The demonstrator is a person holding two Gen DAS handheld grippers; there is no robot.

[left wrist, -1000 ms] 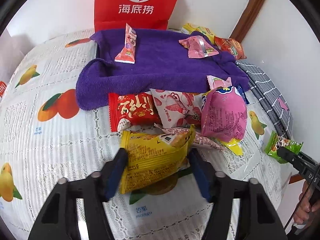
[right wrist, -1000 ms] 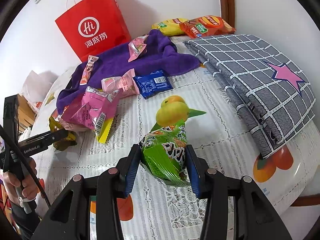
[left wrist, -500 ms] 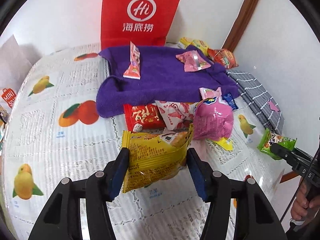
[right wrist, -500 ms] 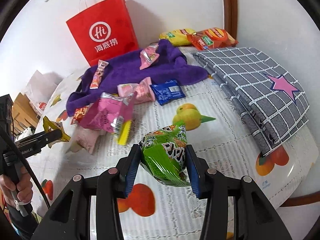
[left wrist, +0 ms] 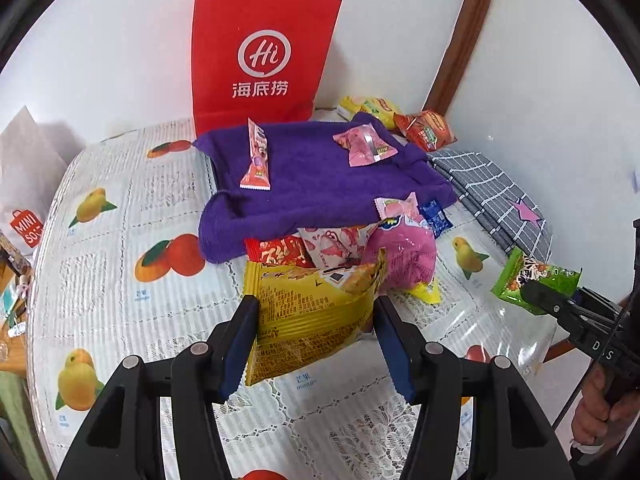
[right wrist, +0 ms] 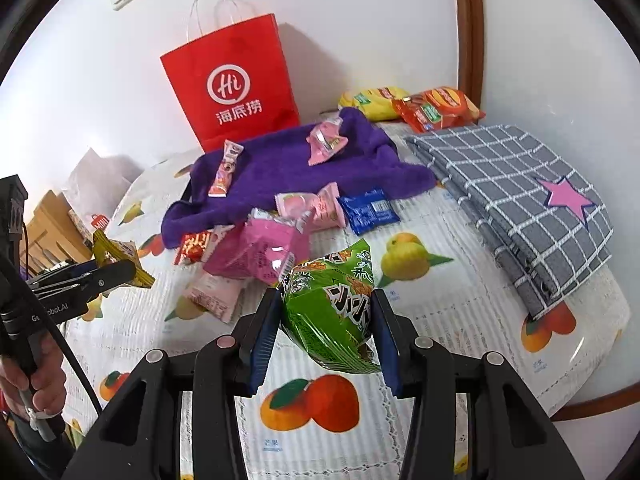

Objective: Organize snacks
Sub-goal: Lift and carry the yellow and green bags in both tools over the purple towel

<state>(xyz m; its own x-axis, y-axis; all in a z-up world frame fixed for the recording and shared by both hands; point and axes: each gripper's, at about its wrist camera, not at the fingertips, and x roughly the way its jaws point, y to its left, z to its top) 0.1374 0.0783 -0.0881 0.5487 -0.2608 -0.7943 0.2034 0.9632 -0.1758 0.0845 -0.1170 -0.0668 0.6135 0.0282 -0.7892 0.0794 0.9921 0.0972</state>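
**Yellow and green packets both clamped, clear of table**

Yellow snack packet (left wrist: pixel 308 312) pinched betw. blue pads of left gripper (left wrist: pixel 316 340), raised off the fruit-print tablecloth (left wrist: pixel 120 280). Green snack packet (right wrist: pixel 332 312) squeezed in right gripper (right wrist: pixel 326 334), jaws narrow, packet also off the cloth.

Left wrist view: loose pile at 12 o'clock of held packet: pink bag (left wrist: pixel 404 256), red packet (left wrist: pixel 280 252). Purple towel (left wrist: pixel 312 184) beyond, w/ two pink sweets on it. Red paper bag (left wrist: pixel 260 60) upright at wall, touching towel's far edge. Grey checked cloth (left wrist: pixel 492 196) at 2 o'clock. Right gripper w/ green packet seen at 3 o'clock.

Right wrist view: blue packet (right wrist: pixel 370 210) just beside towel edge.
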